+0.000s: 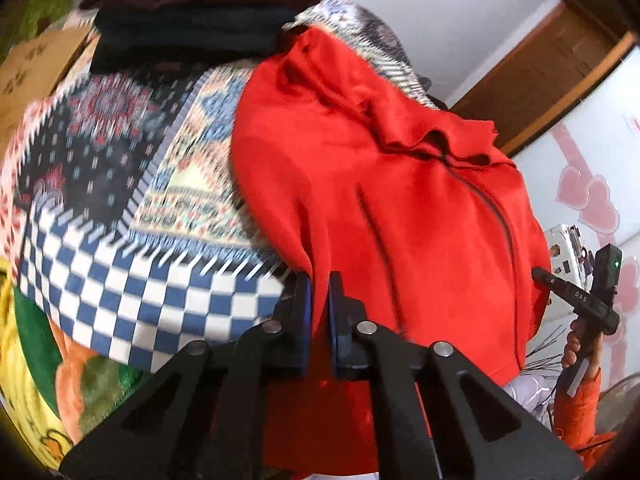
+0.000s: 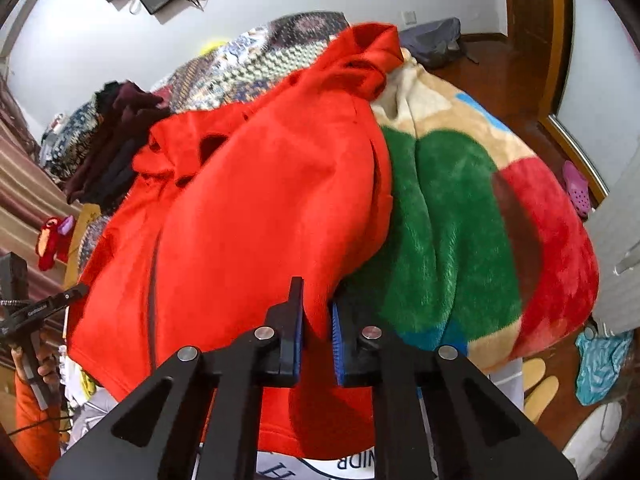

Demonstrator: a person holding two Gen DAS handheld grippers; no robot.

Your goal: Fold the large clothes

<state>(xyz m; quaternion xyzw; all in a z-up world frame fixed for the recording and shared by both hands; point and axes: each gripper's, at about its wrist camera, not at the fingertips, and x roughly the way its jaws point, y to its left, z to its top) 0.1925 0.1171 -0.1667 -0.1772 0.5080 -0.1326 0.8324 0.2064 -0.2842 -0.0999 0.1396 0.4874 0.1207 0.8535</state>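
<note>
A large red fleece garment [image 1: 384, 208] with a dark zip lies spread over the bed; it also fills the middle of the right wrist view [image 2: 256, 208]. My left gripper [image 1: 320, 300] is shut on the garment's near hem at one corner. My right gripper [image 2: 316, 312] is shut on the hem at the other corner. The right gripper's handle [image 1: 592, 300] shows at the far right of the left wrist view. The left gripper's handle [image 2: 28, 312] shows at the far left of the right wrist view. The garment's far end is bunched.
A patterned quilt [image 1: 120, 184] covers the bed. A fleece blanket [image 2: 448, 216] in green, red and cream lies beside the garment. A stack of dark folded clothes [image 1: 200, 12] sits at the far end. A wooden door [image 1: 552, 72], slippers [image 2: 540, 384] and a pink shoe [image 2: 576, 188] are around.
</note>
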